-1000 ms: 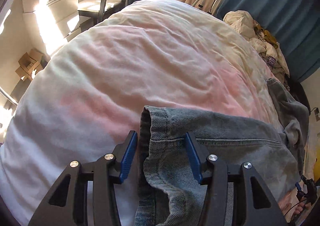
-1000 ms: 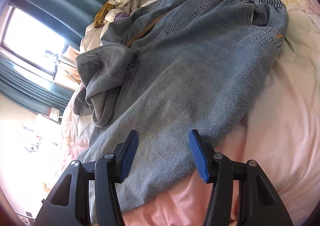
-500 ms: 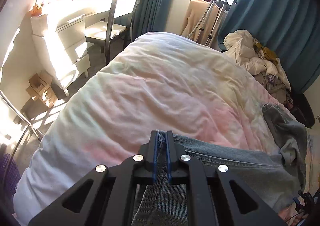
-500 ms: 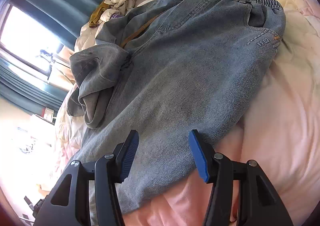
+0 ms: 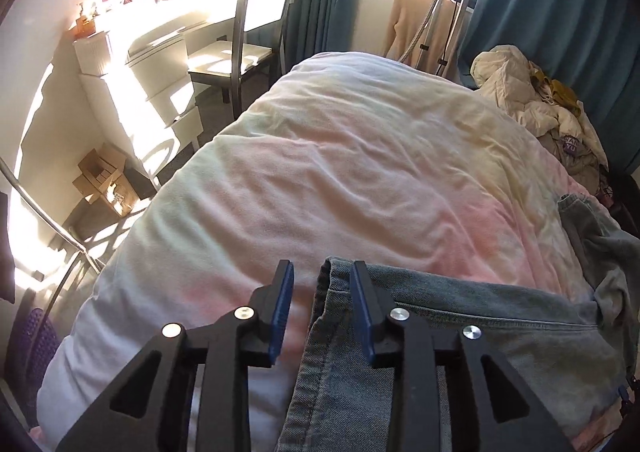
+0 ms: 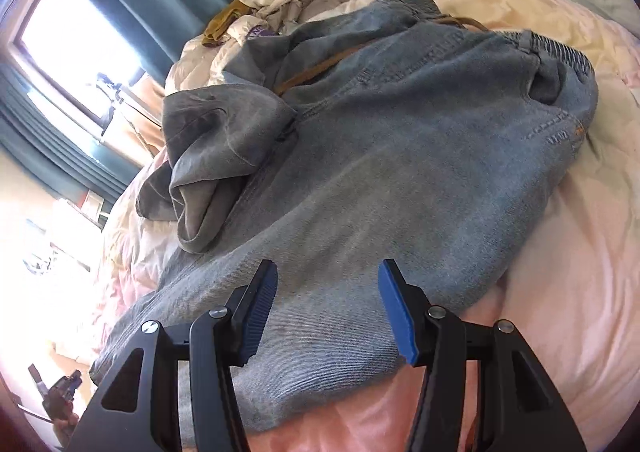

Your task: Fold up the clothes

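Observation:
Light blue jeans (image 6: 400, 180) lie spread on a pale pink and cream duvet (image 5: 360, 172). In the left wrist view the jeans' hem end (image 5: 460, 328) lies at the lower right. My left gripper (image 5: 322, 288) is open, its jaws apart around the hem corner, which lies between them. My right gripper (image 6: 326, 288) is open and empty, hovering just above the leg of the jeans. A crumpled grey part of the jeans (image 6: 216, 156) is folded over on the left side.
A pile of cream and yellow clothes (image 5: 536, 104) lies at the far right of the bed by the teal curtains (image 5: 560, 12). A chair (image 5: 248, 48), a white desk (image 5: 160, 44) and cardboard boxes (image 5: 104, 180) stand left of the bed.
My left gripper shut on the jeans' hem half a second ago and lifted it; now its jaws have opened again and the hem lies on the duvet. The right gripper barely moved.

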Motion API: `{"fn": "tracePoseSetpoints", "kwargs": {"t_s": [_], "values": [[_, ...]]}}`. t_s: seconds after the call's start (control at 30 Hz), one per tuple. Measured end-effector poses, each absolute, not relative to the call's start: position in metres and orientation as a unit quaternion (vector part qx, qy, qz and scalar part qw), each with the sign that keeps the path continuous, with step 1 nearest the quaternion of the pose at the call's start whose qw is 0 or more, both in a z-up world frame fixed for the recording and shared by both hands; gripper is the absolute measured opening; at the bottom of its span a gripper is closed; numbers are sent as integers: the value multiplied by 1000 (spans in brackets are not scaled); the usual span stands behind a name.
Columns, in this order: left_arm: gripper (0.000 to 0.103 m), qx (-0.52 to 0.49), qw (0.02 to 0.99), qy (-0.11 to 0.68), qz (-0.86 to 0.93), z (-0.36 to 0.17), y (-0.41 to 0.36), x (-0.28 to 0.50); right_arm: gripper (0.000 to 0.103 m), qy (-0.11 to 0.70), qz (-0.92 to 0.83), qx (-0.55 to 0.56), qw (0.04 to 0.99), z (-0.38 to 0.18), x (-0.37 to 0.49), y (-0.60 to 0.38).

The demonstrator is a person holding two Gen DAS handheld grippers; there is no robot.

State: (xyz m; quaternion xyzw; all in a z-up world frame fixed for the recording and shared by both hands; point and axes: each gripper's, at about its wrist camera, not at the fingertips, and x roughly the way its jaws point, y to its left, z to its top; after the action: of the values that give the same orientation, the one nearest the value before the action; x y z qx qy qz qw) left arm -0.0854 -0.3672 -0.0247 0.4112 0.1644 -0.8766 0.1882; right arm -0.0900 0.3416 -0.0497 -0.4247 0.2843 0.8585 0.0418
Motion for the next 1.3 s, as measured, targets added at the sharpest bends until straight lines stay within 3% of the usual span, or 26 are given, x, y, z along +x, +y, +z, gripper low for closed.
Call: {"fn": "tracePoseSetpoints", "kwargs": {"t_s": [0.03, 0.37, 0.83, 0.97, 1.3], "values": [[45, 398, 187, 169, -882, -16, -364, -80, 53, 272, 866, -418, 36, -46, -90, 337], [45, 357, 108, 195, -907, 27, -269, -99, 53, 178, 915, -361, 15, -26, -97, 296], [45, 437, 4, 312, -844, -73, -99, -269, 53, 243, 890, -385, 14, -57, -118, 311], [45, 436, -1, 293, -851, -86, -63, -314, 53, 263, 888, -377, 17, -62, -126, 319], [45, 438, 12, 318, -841, -129, -39, -391, 53, 305, 869, -389, 12, -88, -149, 333]]}}
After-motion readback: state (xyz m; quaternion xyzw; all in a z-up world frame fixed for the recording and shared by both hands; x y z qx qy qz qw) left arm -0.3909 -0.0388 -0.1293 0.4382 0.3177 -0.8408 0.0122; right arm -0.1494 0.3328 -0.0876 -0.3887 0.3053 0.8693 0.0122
